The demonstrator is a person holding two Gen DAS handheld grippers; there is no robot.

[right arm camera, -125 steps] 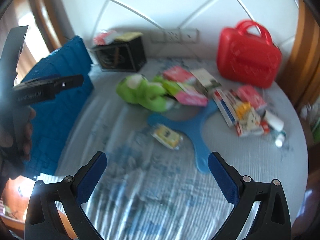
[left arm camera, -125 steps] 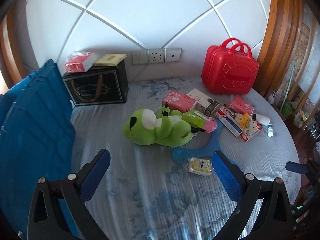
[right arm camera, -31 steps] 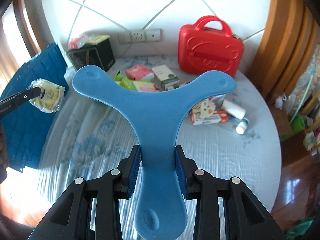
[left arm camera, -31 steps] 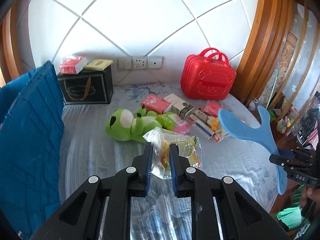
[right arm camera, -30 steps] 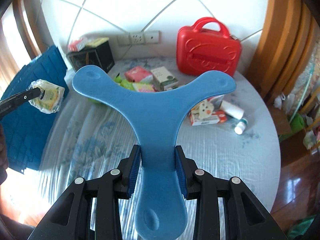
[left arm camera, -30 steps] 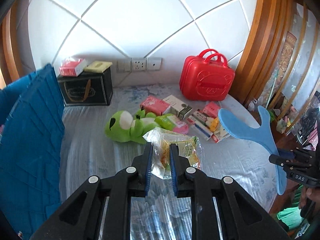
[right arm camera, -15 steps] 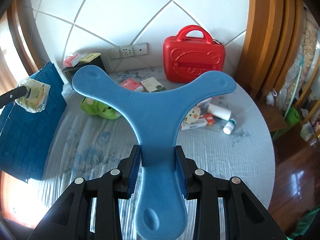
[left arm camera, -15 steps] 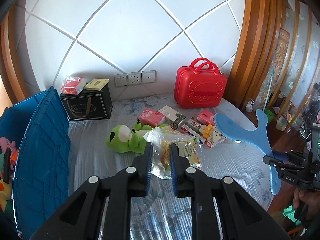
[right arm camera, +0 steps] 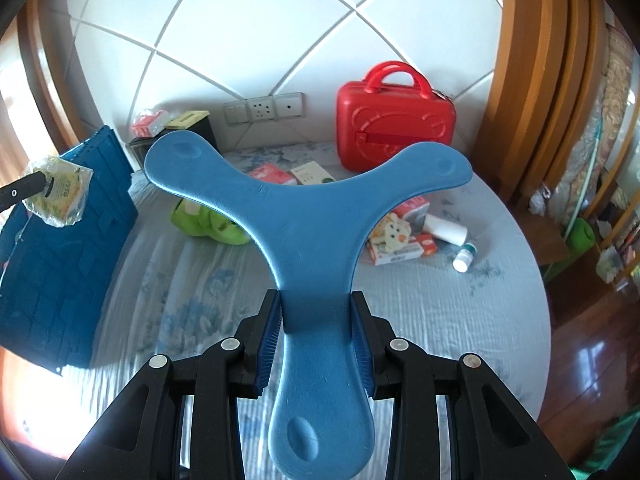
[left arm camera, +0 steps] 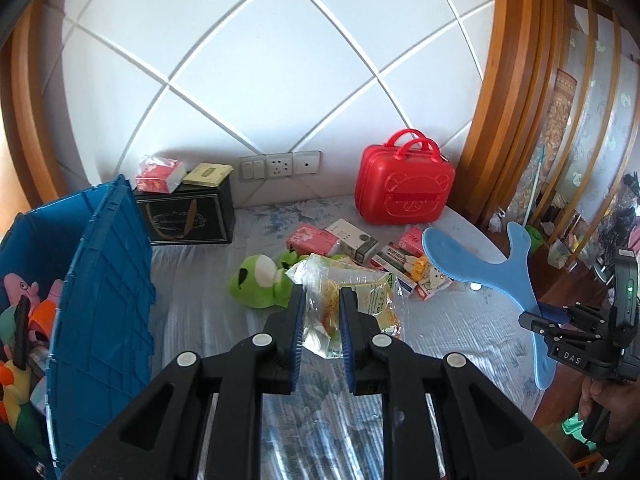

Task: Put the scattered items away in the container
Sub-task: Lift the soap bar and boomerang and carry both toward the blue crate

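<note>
The left gripper (left arm camera: 320,320) pinches a clear snack packet (left arm camera: 348,300) in the air above the bed (left arm camera: 440,320), beside the blue crate (left arm camera: 104,280). The right gripper (right arm camera: 316,332) clamps one arm of a blue boomerang (right arm camera: 308,216), also raised over the bed.

A home bedroom. A bed (left arm camera: 208,332) with a blue floral sheet stands against a white padded headboard (left arm camera: 248,64) with wall sockets (left arm camera: 280,165). Wooden framing (left arm camera: 504,92) rises at right; a plush frog (left arm camera: 256,280), tissue packs (left arm camera: 316,240) and a red case (left arm camera: 404,188) lie scattered.
</note>
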